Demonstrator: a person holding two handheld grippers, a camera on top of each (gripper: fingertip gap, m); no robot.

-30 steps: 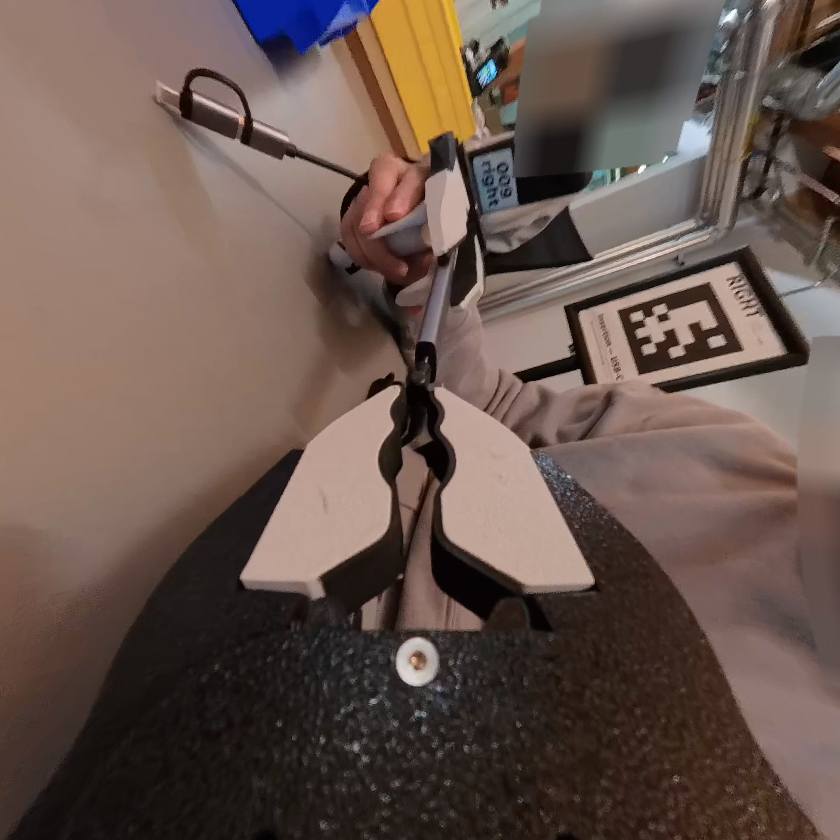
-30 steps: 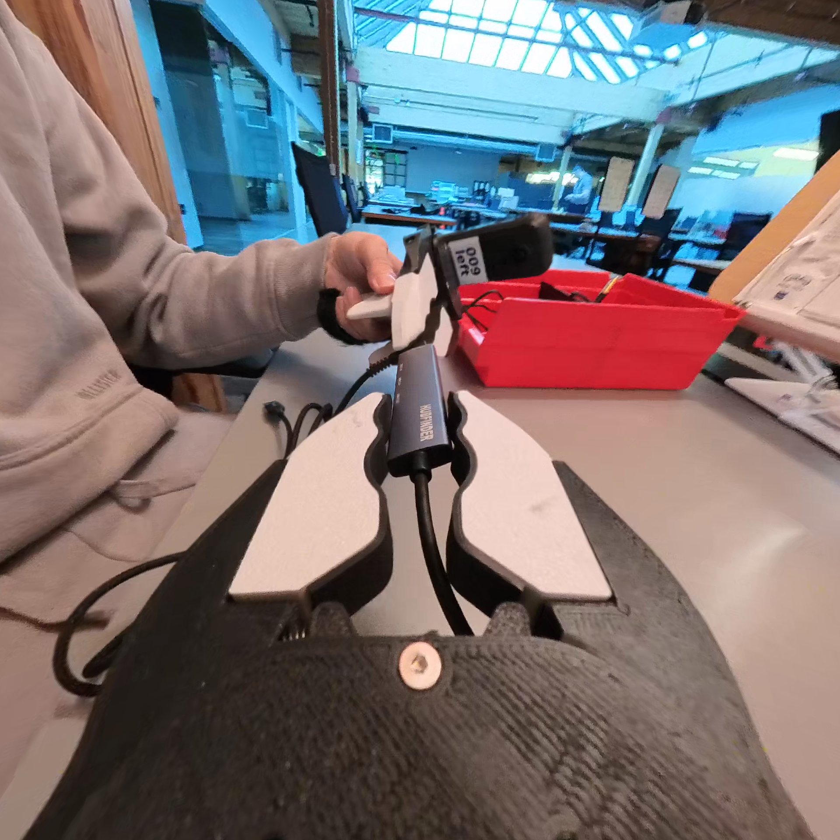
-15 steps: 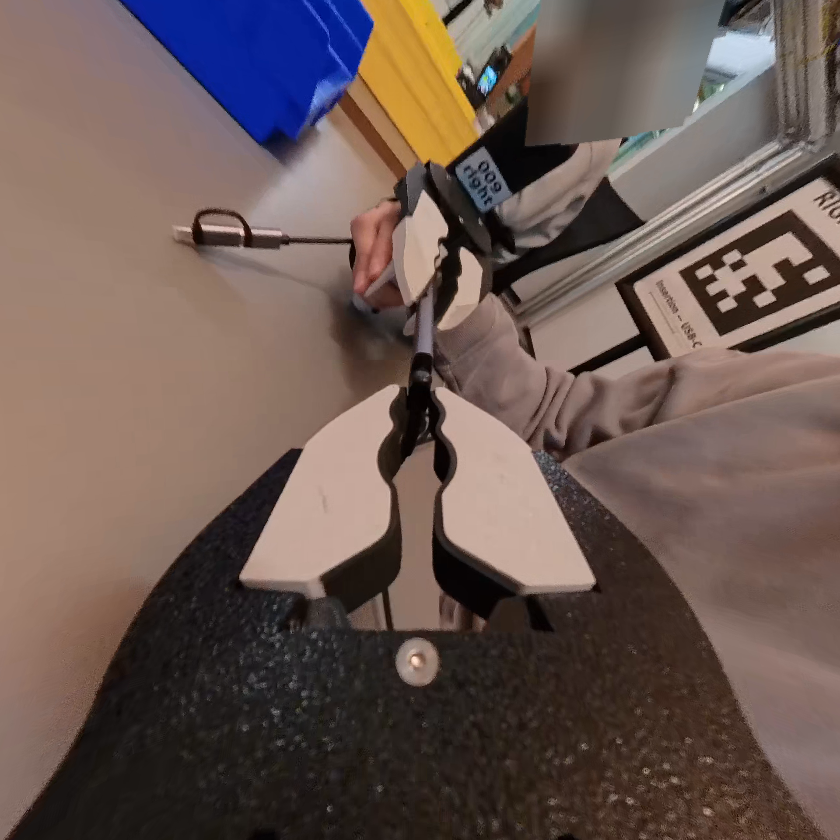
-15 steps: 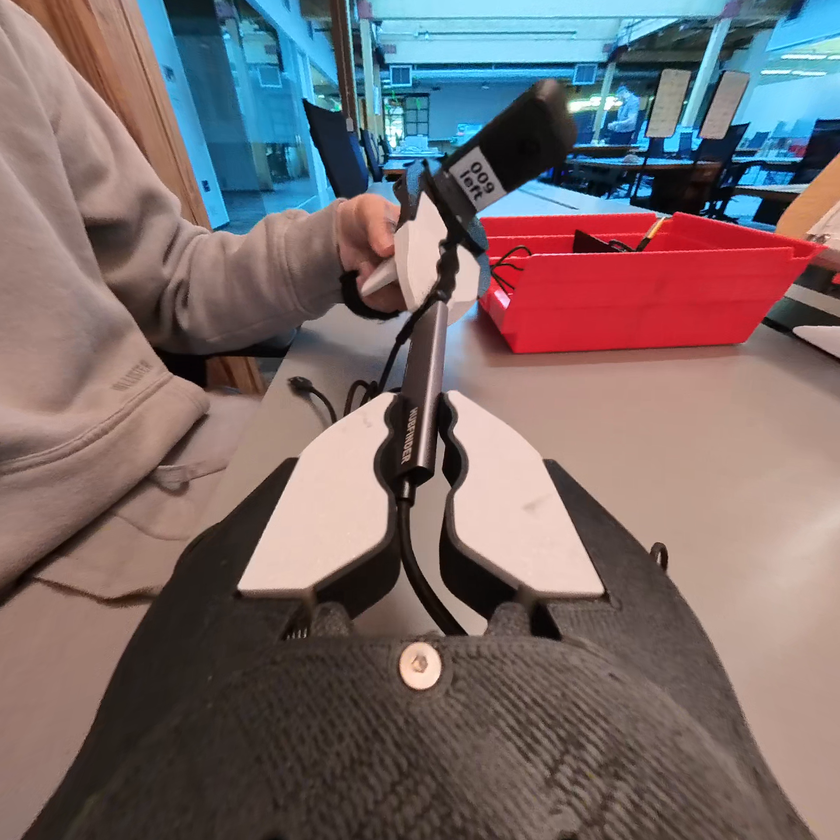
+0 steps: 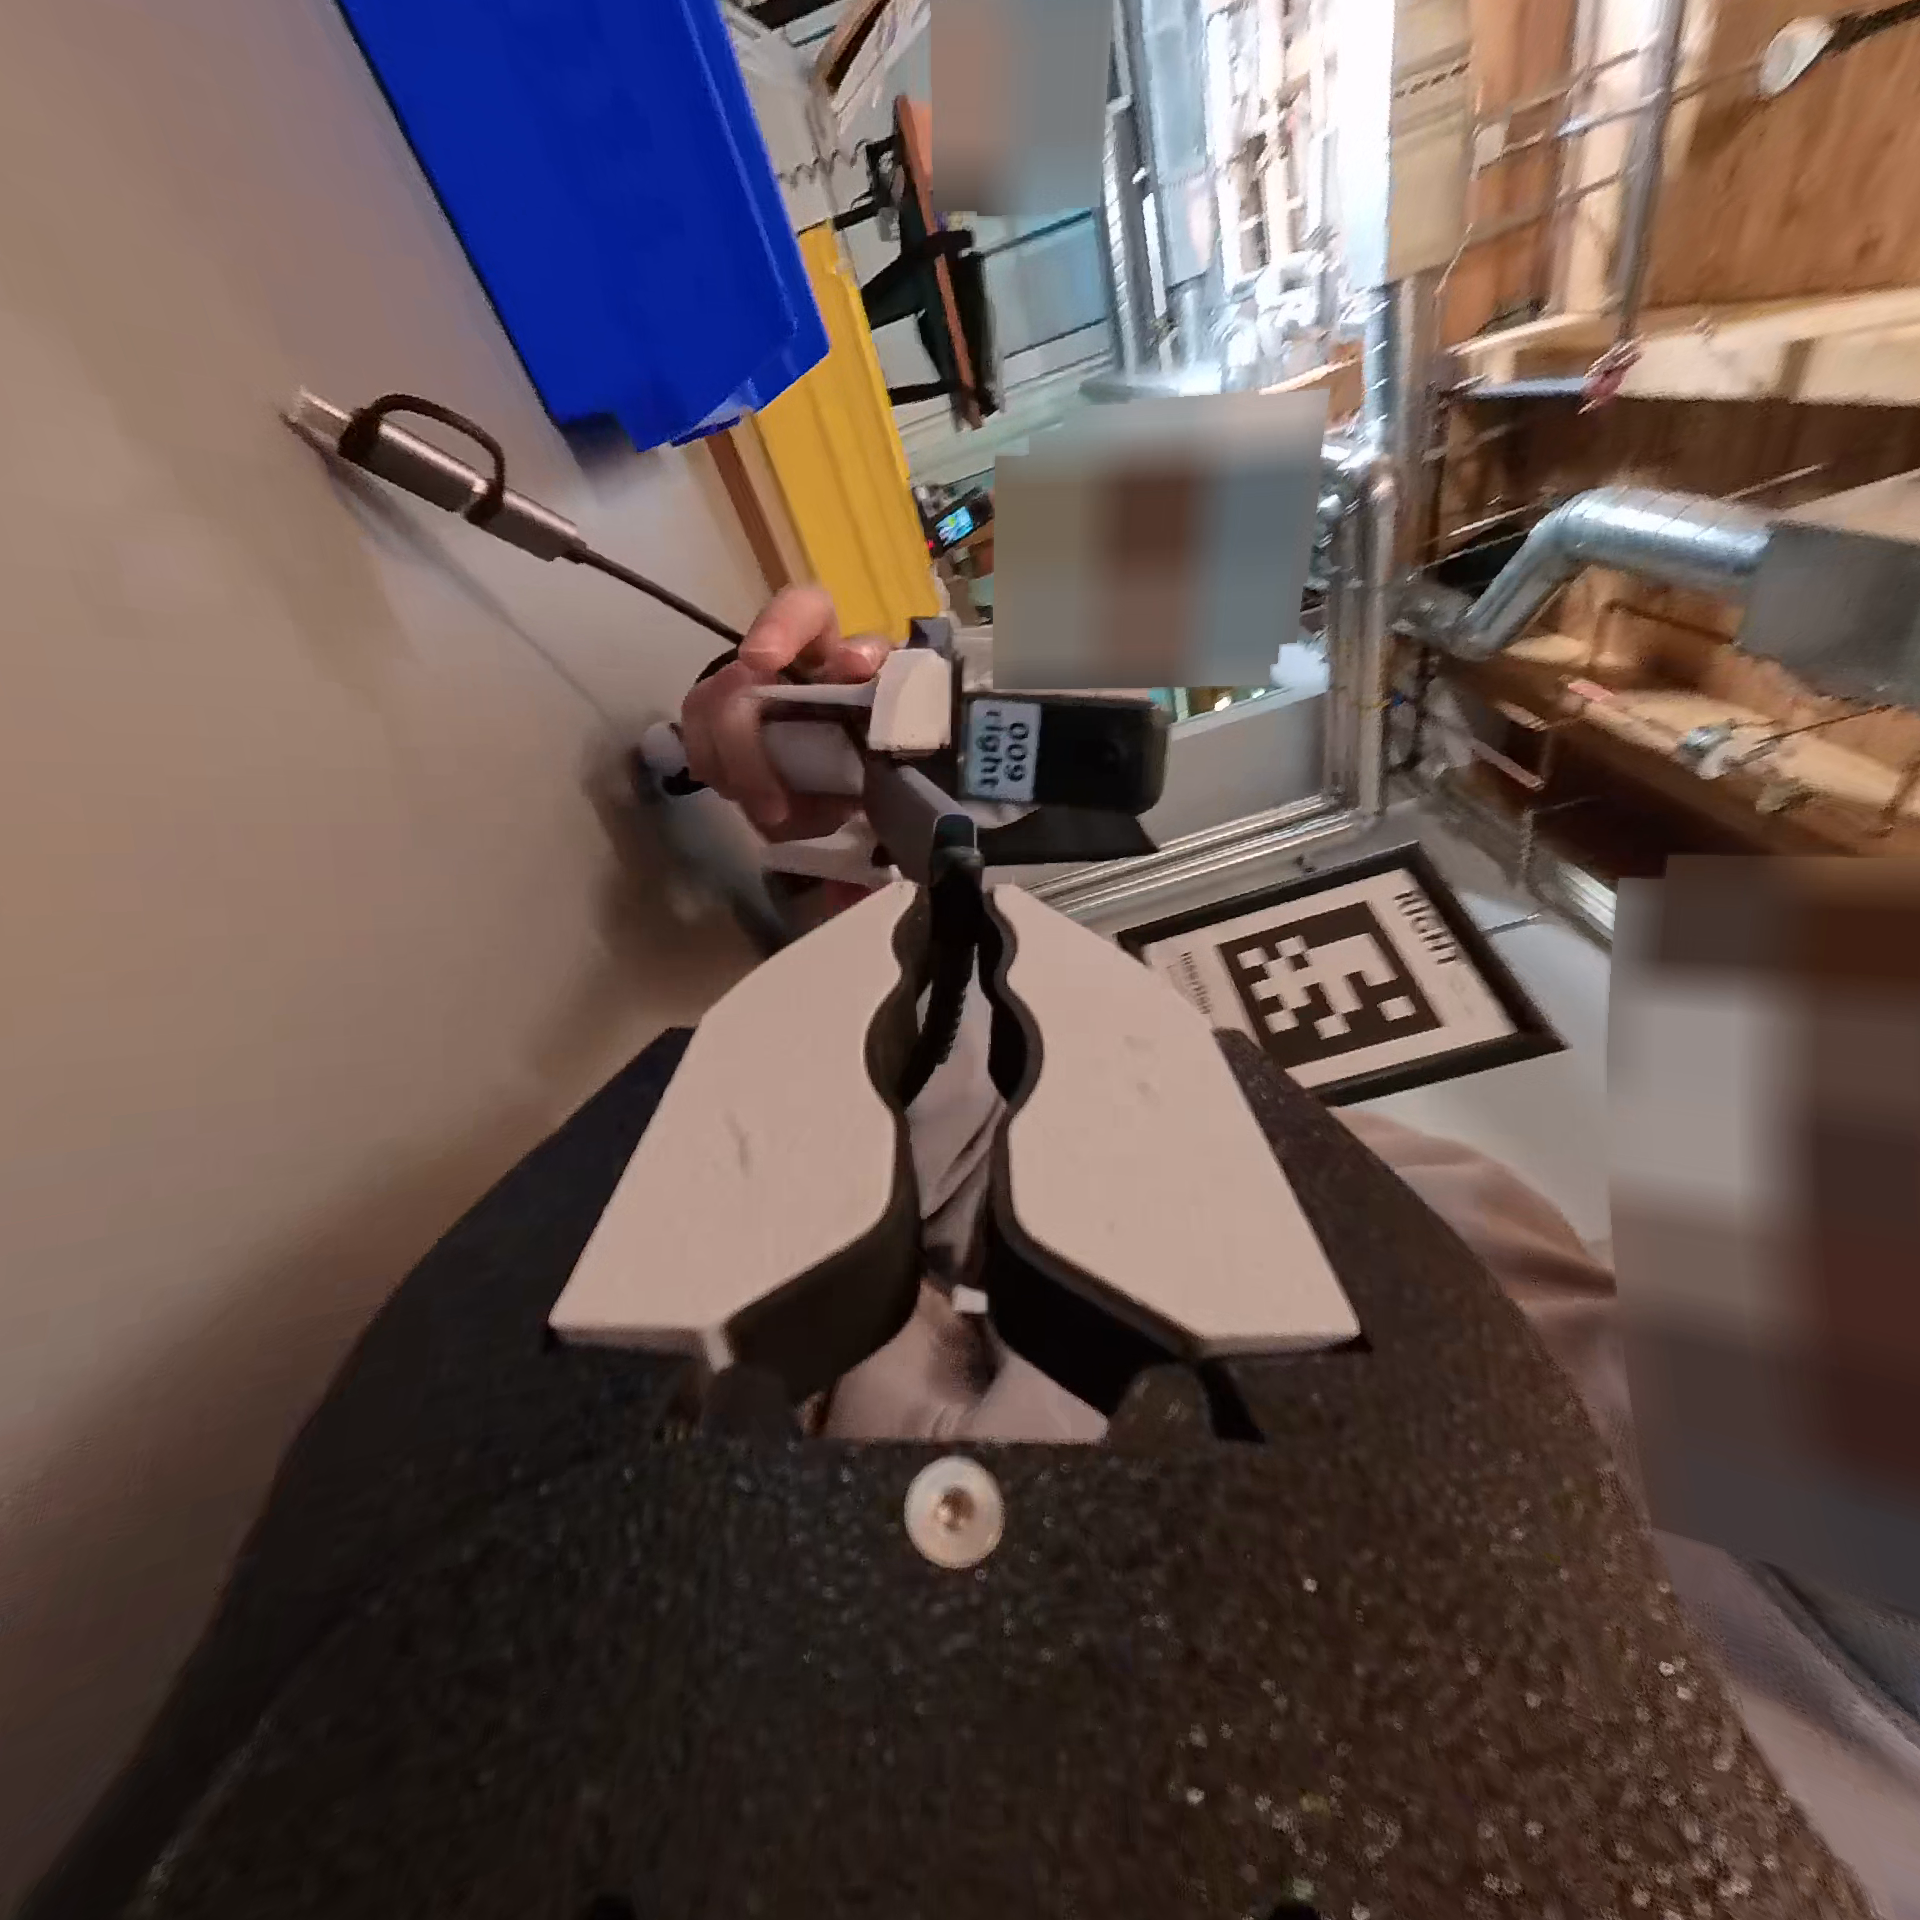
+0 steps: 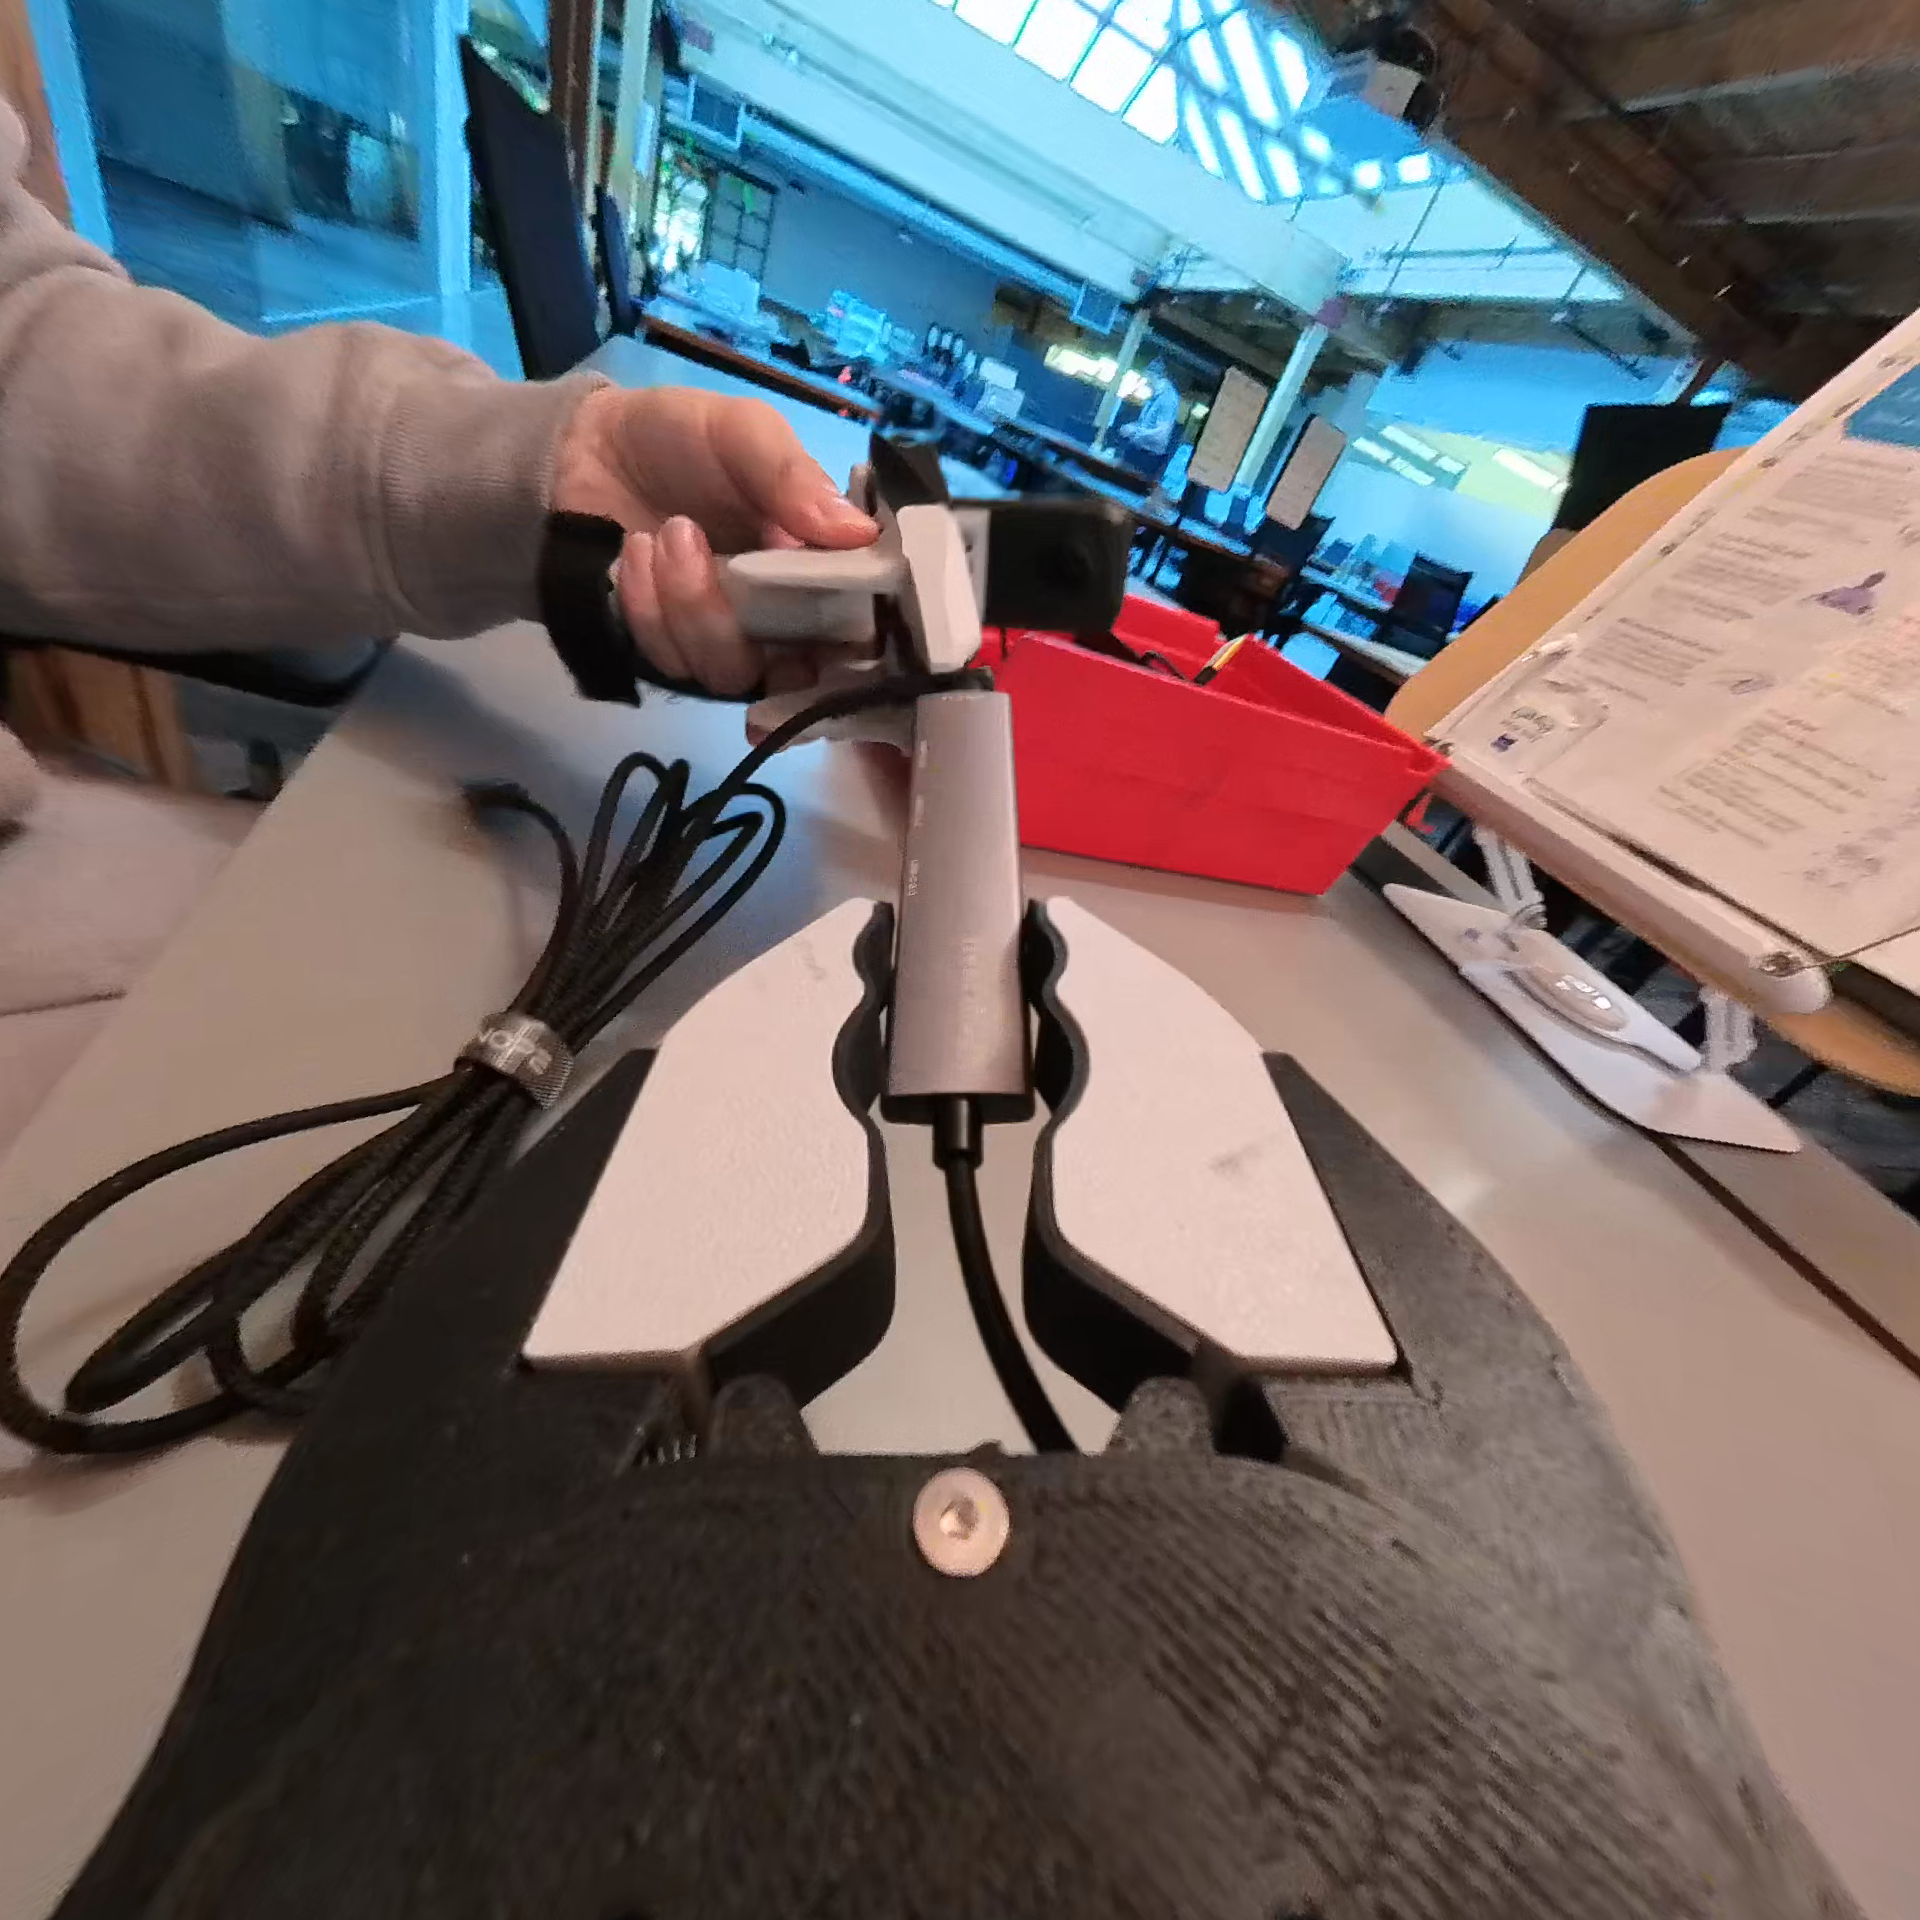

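Note:
My right gripper is shut on a slim grey USB hub, held above the grey table. The hub's own black lead runs back between the fingers. My left gripper is shut on a black cable just behind its plug. The plug meets the hub's far end; I cannot tell how deep it sits. The left gripper shows beyond the hub in the right wrist view. The right gripper shows in the left wrist view. The cable's strapped bundle lies on the table.
A red bin stands behind the hub. A white document stand is at the right. In the left wrist view a blue bin, a grey adapter plug on a lead and a framed marker card lie on the table. About 7 cm separates my left fingertips from my right.
Both grippers have rolled, so the other gripper now lies sideways in each view. The hub now points higher. The cable bundle has come into the right wrist view.

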